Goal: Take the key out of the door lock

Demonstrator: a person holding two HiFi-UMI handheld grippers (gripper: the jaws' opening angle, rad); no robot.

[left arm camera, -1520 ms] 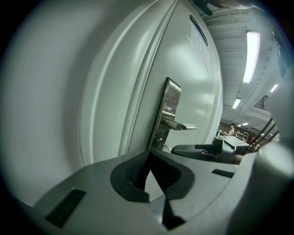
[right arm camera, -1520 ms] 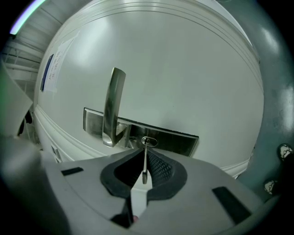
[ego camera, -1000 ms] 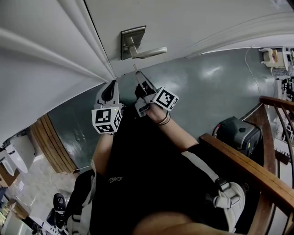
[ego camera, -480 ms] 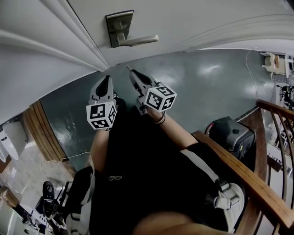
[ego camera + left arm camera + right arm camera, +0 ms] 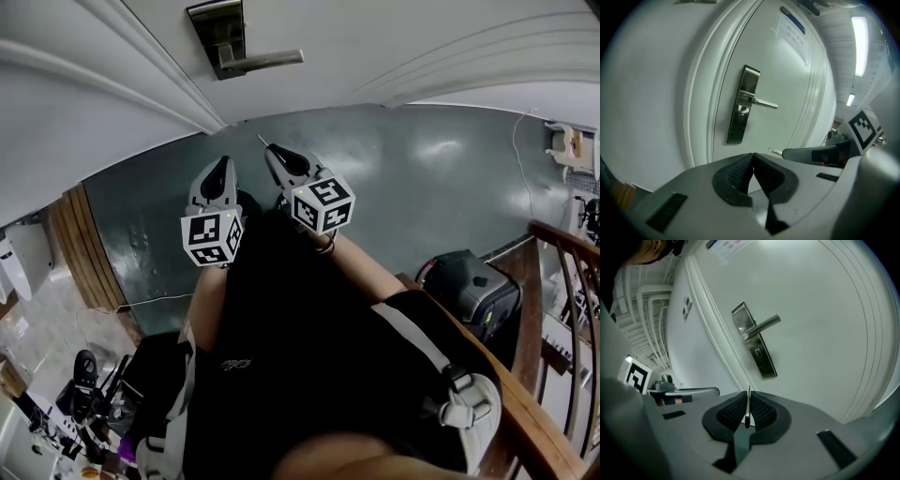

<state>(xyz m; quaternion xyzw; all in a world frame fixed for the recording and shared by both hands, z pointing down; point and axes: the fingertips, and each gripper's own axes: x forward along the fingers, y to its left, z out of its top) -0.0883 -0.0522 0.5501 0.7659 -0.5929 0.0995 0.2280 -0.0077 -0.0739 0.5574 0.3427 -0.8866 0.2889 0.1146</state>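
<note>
right hand-held gripper (image 5: 748,398) pinching key (image 5: 748,411), left hand-held gripper (image 5: 753,159) closed, empty

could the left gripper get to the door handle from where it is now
Probably yes: nothing stands between the left gripper and the door handle, though its jaws are shut.

A stair landing: white door (image 5: 394,47), wooden banister (image 5: 536,427), glossy floor (image 5: 422,187).

Black top (image 5: 281,337), grey hand-held grippers (image 5: 221,163) (image 5: 269,147)
</note>
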